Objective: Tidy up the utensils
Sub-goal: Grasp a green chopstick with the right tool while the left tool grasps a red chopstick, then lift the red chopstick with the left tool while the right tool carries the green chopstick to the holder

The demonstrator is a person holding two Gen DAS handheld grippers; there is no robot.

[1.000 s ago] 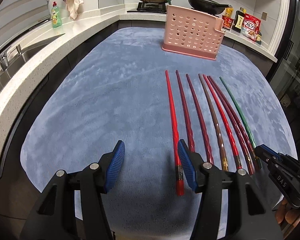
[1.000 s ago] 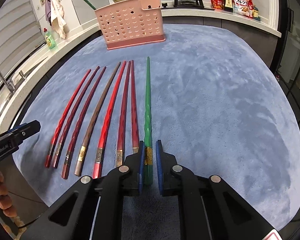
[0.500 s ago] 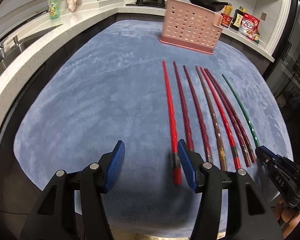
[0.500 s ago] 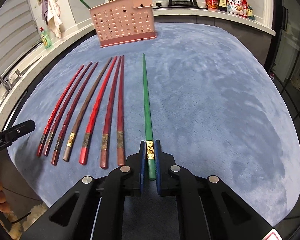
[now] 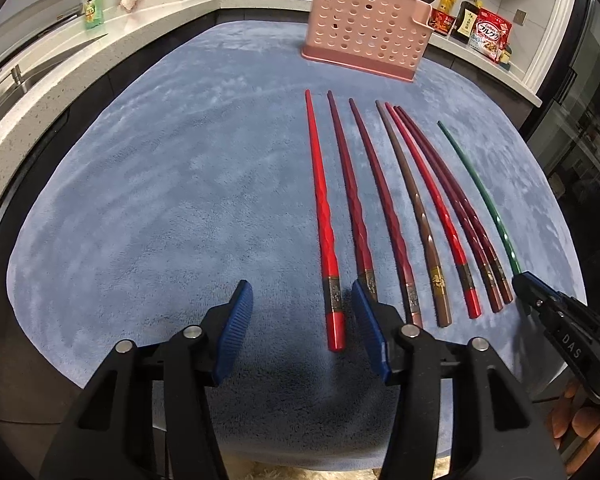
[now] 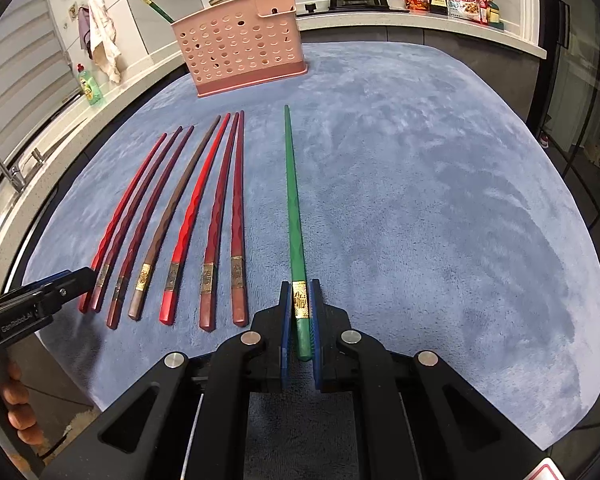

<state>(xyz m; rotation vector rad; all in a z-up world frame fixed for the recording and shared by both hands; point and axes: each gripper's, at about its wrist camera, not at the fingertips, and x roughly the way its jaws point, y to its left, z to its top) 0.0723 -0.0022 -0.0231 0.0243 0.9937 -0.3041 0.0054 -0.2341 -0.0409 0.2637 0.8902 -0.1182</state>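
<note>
We held the right tool (image 6: 300,312) clamped on the green chopstick (image 6: 294,208), its blue pads pressed against the gold band near the thick end, while the thin end pointed toward the pink basket (image 6: 240,52) at the far side of the blue mat (image 6: 440,200) covering the surface. Only the right view showed that grip clearly; in the left view the green chopstick (image 5: 480,192) ran into the right tool (image 5: 540,300) at the edge of the frame, and the pads were hidden. Our left tool (image 5: 300,320) stood apart, its jaws having just been closing a little, with the thick end of the bright red chopstick (image 5: 324,216) lying on the mat between them, nearer the right-hand pad and not squeezed. Beside it lay six more chopsticks in red, maroon and brown (image 5: 412,208), side by side, thick ends toward us. The right view showed the left tool (image 6: 60,284) only as a dark tip at the outer end of that row, and it also revealed a second green chopstick (image 6: 154,4) poking up behind the basket. A dish soap bottle (image 5: 93,2) stood on the counter in both views.
</note>
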